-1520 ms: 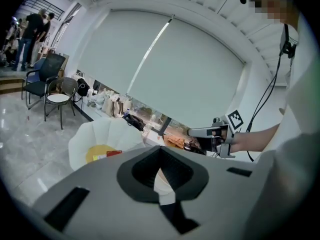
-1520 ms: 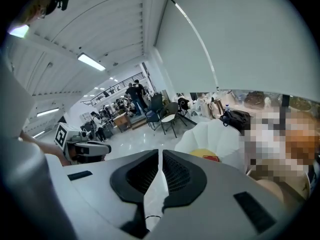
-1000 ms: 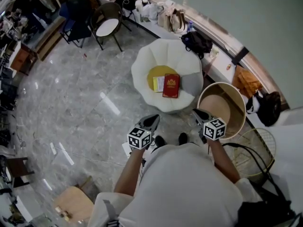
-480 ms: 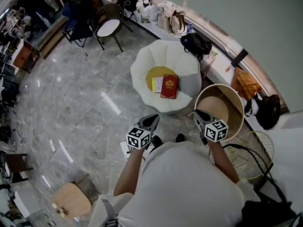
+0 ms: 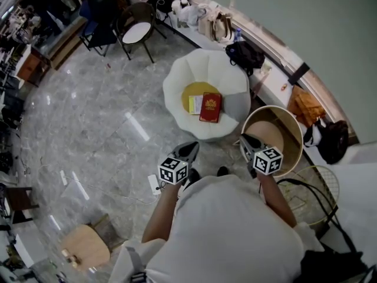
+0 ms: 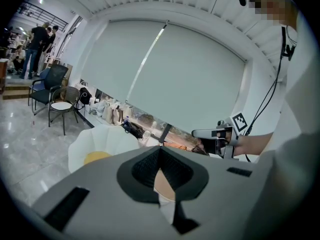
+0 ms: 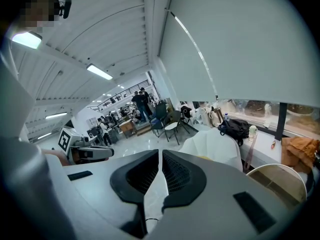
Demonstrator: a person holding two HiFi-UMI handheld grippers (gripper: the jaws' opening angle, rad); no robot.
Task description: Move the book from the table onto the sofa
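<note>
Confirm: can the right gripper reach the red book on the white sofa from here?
Likely yes, with a forward stretch: nothing stands between the right gripper and the red book. Its jaws are shut, though.

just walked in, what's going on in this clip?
A person stands holding a gripper in each hand. The left gripper and right gripper are both shut with nothing between their jaws, pointing toward the white sofa. The red book lies on the sofa's seat, at the edge of a yellow cushion, so the move looks done. The round table stands beside the sofa.
</note>
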